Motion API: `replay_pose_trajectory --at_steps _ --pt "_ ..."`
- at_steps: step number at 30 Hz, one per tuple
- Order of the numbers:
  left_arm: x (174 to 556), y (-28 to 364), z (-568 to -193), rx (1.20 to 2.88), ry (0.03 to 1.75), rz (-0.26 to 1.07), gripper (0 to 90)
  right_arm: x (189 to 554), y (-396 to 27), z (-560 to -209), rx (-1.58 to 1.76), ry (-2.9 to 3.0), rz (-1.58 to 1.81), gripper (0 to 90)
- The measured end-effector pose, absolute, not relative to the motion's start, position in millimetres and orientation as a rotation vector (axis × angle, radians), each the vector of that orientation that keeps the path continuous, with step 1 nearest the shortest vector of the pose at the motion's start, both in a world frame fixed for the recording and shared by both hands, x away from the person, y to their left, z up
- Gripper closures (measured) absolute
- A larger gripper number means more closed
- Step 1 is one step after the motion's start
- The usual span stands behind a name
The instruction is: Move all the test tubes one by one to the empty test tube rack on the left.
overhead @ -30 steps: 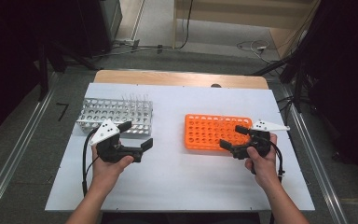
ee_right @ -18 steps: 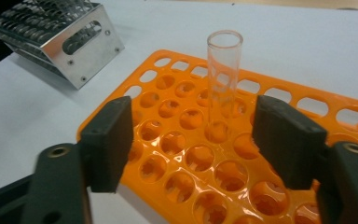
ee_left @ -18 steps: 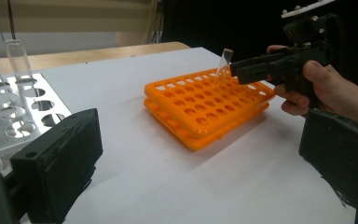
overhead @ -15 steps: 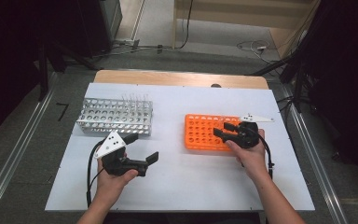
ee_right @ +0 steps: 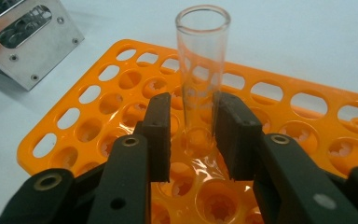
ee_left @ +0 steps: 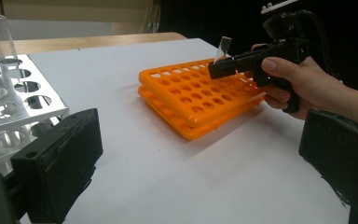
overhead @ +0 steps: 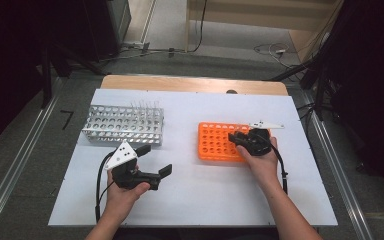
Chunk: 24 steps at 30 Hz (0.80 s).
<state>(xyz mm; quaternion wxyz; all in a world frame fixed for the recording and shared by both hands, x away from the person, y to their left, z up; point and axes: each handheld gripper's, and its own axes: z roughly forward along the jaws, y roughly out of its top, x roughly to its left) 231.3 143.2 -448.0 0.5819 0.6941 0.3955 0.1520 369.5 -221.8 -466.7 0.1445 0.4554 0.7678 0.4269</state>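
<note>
White desk (overhead: 200, 200) under both hands. Right tool (ee_right: 193, 135) now down over orange rack (overhead: 215, 145) at 3 o'clock, jaws just narrowed onto upright glass tube (ee_right: 201, 60) seated in a hole there. Probably ready to lift toward metal rack (overhead: 122, 125) at 10 o'clock. Left tool (overhead: 155, 161) wide, empty
</note>
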Motion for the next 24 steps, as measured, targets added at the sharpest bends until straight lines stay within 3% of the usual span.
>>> replay_pose_trajectory --at_steps 4,24 --pt "232 143 -449 1.624 0.929 0.358 0.0 368 -219 -469 1.269 2.173 1.19 73.4" --pt "233 138 -449 1.634 0.919 0.36 0.5 351 -233 -447 1.165 2.135 1.328 73.9"
